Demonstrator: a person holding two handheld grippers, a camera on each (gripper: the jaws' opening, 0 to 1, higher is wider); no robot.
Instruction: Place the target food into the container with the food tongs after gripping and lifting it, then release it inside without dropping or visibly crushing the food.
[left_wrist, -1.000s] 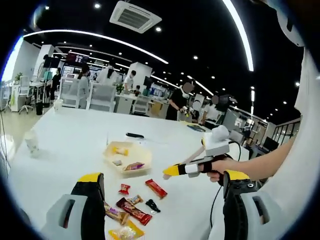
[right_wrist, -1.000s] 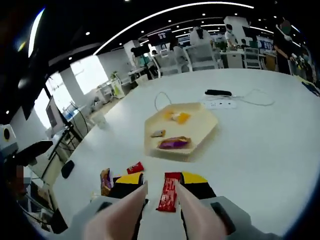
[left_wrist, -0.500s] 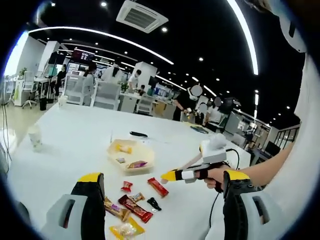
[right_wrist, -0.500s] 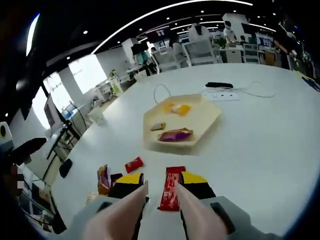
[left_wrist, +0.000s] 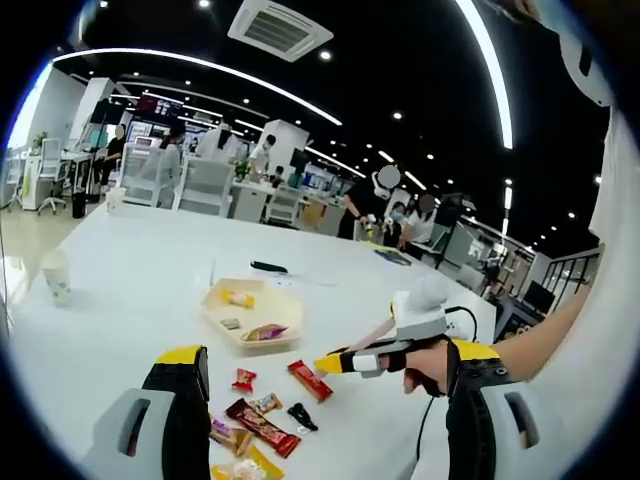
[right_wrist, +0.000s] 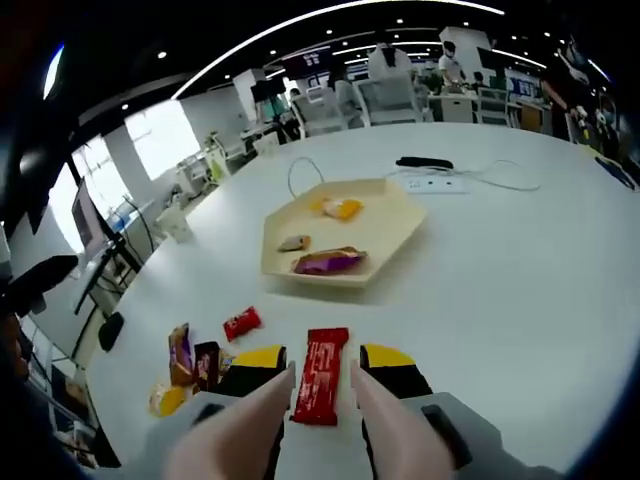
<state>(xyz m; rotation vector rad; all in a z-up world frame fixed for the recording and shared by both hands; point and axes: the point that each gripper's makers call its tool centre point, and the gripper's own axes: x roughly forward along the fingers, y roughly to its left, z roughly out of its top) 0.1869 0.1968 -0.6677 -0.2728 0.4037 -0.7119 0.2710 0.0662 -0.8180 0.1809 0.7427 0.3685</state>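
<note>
Two tong tips of the right gripper (right_wrist: 322, 385) straddle a red bar (right_wrist: 320, 373) lying flat on the white table (right_wrist: 520, 290). The tips stand apart, one on each long side of the wrapper, not yet pinching it. In the left gripper view the same gripper (left_wrist: 335, 364) reaches in from the right, its yellow tips hovering just above the bar (left_wrist: 309, 380).

The left gripper (left_wrist: 320, 400) hangs back with its jaws spread wide and nothing between them.

The tray (right_wrist: 395, 255) sits beyond the bar, already holding a purple pack (right_wrist: 322, 262), a small brown piece and an orange snack (right_wrist: 338, 208). More wrapped snacks lie to the left — a small red one (right_wrist: 240, 322) and a loose cluster (right_wrist: 190, 358) near the table edge.

The bar looks light and flat, its foil wrapper probably slick and its filling likely brittle or soft. A hold across the narrow width near the middle seems best — balanced, so neither end droops. Pressure should be only enough to stop it sliding, since a hard squeeze could crush it.
</note>
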